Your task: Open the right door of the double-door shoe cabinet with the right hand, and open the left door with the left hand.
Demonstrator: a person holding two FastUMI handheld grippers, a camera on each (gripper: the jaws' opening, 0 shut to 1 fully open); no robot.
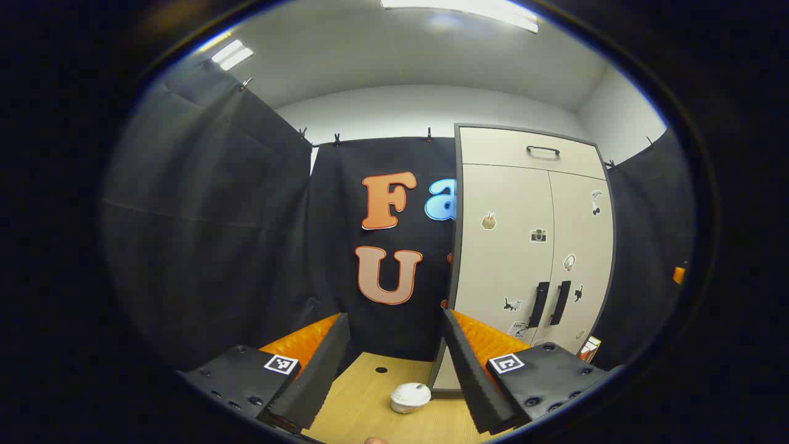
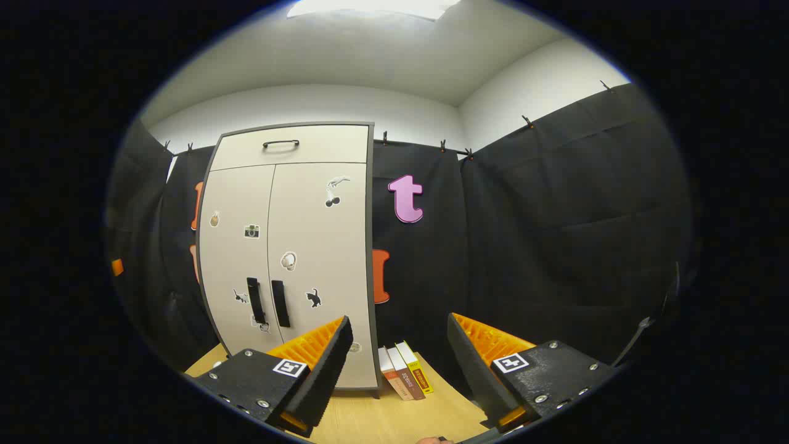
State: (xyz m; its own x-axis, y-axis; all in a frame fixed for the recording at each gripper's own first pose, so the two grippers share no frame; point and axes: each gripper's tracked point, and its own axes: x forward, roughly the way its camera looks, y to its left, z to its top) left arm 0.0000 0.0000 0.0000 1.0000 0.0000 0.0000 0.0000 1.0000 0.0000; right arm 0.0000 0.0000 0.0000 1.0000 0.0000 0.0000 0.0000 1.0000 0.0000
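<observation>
Beige and stiff-looking, the shoe cabinet [image 2: 290, 246] stands shut on the counter [image 2: 382, 419] ahead, so with right gripper [image 2: 399, 364] and left gripper [image 1: 394, 370] fingers apart, I'd pinch its slim right handle [image 2: 280, 303] and left handle [image 2: 254, 300], expecting light swings.

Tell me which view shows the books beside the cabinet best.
The right gripper view: three books lean in a row right of the shoe cabinet, spines visible. The left gripper view catches just a sliver of one behind its own finger.

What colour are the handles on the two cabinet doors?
Black; the door handles stand out against the pale cabinet doors, clearest in the right gripper view.
</observation>
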